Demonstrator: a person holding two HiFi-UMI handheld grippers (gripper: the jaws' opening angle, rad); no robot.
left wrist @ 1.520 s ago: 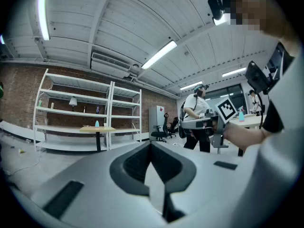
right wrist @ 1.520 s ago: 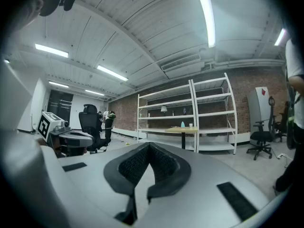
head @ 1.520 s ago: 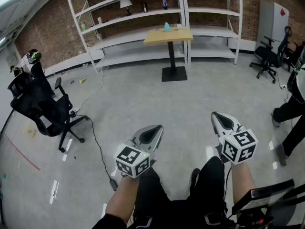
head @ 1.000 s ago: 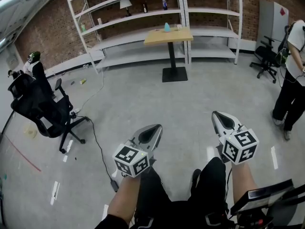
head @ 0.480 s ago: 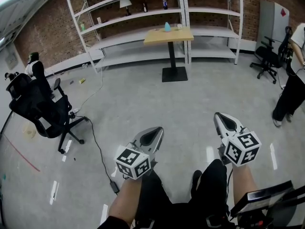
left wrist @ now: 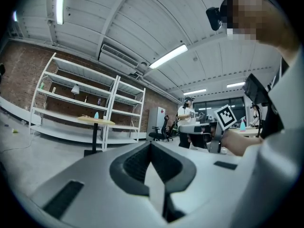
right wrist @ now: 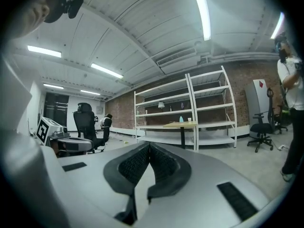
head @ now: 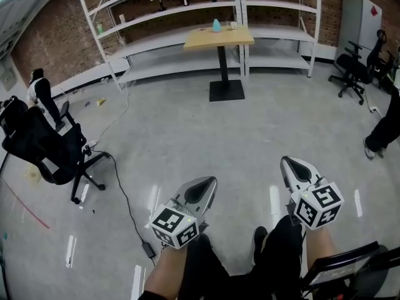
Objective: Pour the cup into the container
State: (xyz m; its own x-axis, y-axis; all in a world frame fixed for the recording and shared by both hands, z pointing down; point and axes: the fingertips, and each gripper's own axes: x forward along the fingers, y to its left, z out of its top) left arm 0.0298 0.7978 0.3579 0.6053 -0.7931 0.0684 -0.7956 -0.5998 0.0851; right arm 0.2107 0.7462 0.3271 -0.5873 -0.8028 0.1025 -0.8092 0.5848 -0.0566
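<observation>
Far across the room stands a wooden table (head: 219, 39) with a light blue container (head: 216, 25) and a small white cup (head: 232, 25) on it. In the right gripper view the table (right wrist: 180, 124) shows small, straight ahead of the jaws. My left gripper (head: 209, 181) and right gripper (head: 286, 161) hover side by side over the floor near my legs, well short of the table. Both are shut with nothing between the jaws. The left gripper view shows its jaws (left wrist: 151, 144) meeting at the tip, with the table (left wrist: 96, 121) off to the left.
A black office chair (head: 47, 149) stands at the left, and a cable (head: 128, 199) runs across the floor beside it. White shelving (head: 187, 11) lines the brick wall behind the table. More chairs (head: 353, 74) and a person's legs (head: 384, 130) are at the right.
Both grippers sit a little lower in the head view. The person at the right has moved toward the picture's edge, and only the legs show now.
</observation>
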